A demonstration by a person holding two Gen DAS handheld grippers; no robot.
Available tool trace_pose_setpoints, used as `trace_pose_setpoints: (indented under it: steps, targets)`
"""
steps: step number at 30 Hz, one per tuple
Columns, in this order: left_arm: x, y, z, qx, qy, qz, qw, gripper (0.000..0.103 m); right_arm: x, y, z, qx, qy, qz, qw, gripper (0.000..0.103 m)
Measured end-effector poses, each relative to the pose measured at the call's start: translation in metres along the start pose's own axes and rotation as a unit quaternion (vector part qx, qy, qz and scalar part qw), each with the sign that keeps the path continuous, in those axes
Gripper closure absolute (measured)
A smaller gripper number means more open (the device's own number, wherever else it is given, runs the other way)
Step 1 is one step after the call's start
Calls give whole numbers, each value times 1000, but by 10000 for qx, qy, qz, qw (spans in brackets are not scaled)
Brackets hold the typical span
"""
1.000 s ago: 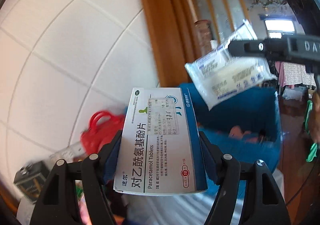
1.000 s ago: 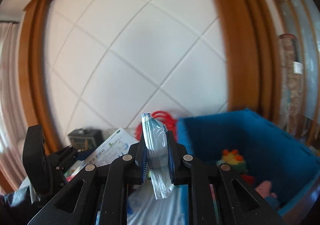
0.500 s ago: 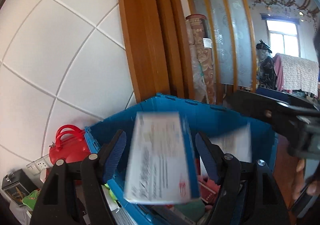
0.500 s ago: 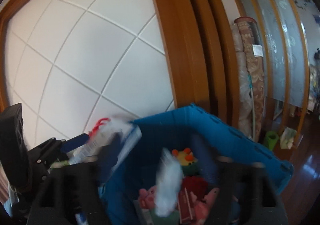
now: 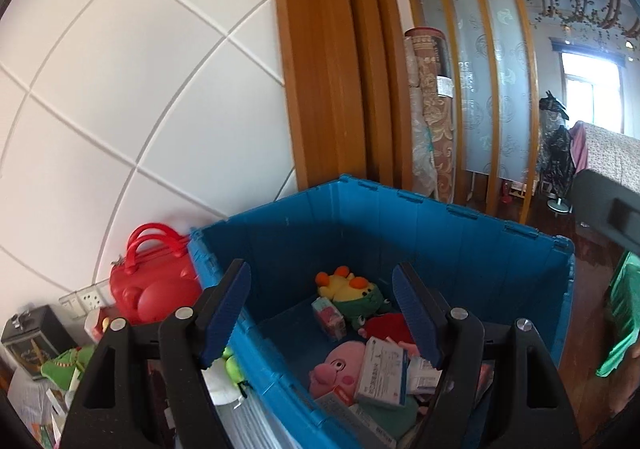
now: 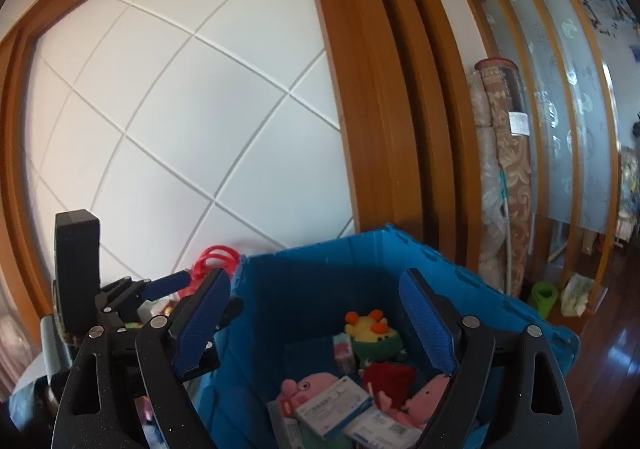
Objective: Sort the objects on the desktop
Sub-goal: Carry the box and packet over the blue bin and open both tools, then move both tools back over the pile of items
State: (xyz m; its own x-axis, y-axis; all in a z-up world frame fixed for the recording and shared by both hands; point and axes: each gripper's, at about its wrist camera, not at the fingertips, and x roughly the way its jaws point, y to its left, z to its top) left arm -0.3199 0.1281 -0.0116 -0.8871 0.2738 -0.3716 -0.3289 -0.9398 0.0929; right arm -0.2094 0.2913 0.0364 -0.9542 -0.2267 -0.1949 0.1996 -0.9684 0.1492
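Left gripper (image 5: 320, 313) no longer clamps the paracetamol box (image 5: 382, 373); box now lies in the blue crate (image 5: 440, 233) among plush toys; right gripper (image 6: 316, 323) jaws have just been opening, nothing between them, clear pouch gone from its grip; both views swung over the crate.
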Motion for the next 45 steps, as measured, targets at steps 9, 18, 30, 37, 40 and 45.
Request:
trace_pose_setpoints:
  steps: [9, 18, 30, 37, 40, 45]
  targets:
    - [-52, 55, -42, -332, -105, 814, 9961, 30, -5, 51, -14, -143, 39, 392, 9991, 2]
    - [-113, 129, -87, -389, -93, 1727, 9842, 30, 7, 134, -33, -316, 299, 912, 9949, 2]
    - [-188, 265, -187, -288, 506, 2927, 9544, 30, 66, 256, -132, -557, 947, 1185, 9869, 1]
    - [-185, 308, -246, -699, 988, 3202, 9396, 30, 164, 273, -197, -1076, 1832, 1023, 9718, 1]
    - [-175, 321, -260, -1006, 1054, 3195, 9363, 30, 211, 274, -216, -1196, 2158, 1057, 9633, 1]
    - [-139, 343, -269, -1190, 1363, 3281, 9272, 30, 284, 275, -242, -1176, 2736, 1140, 9478, 1]
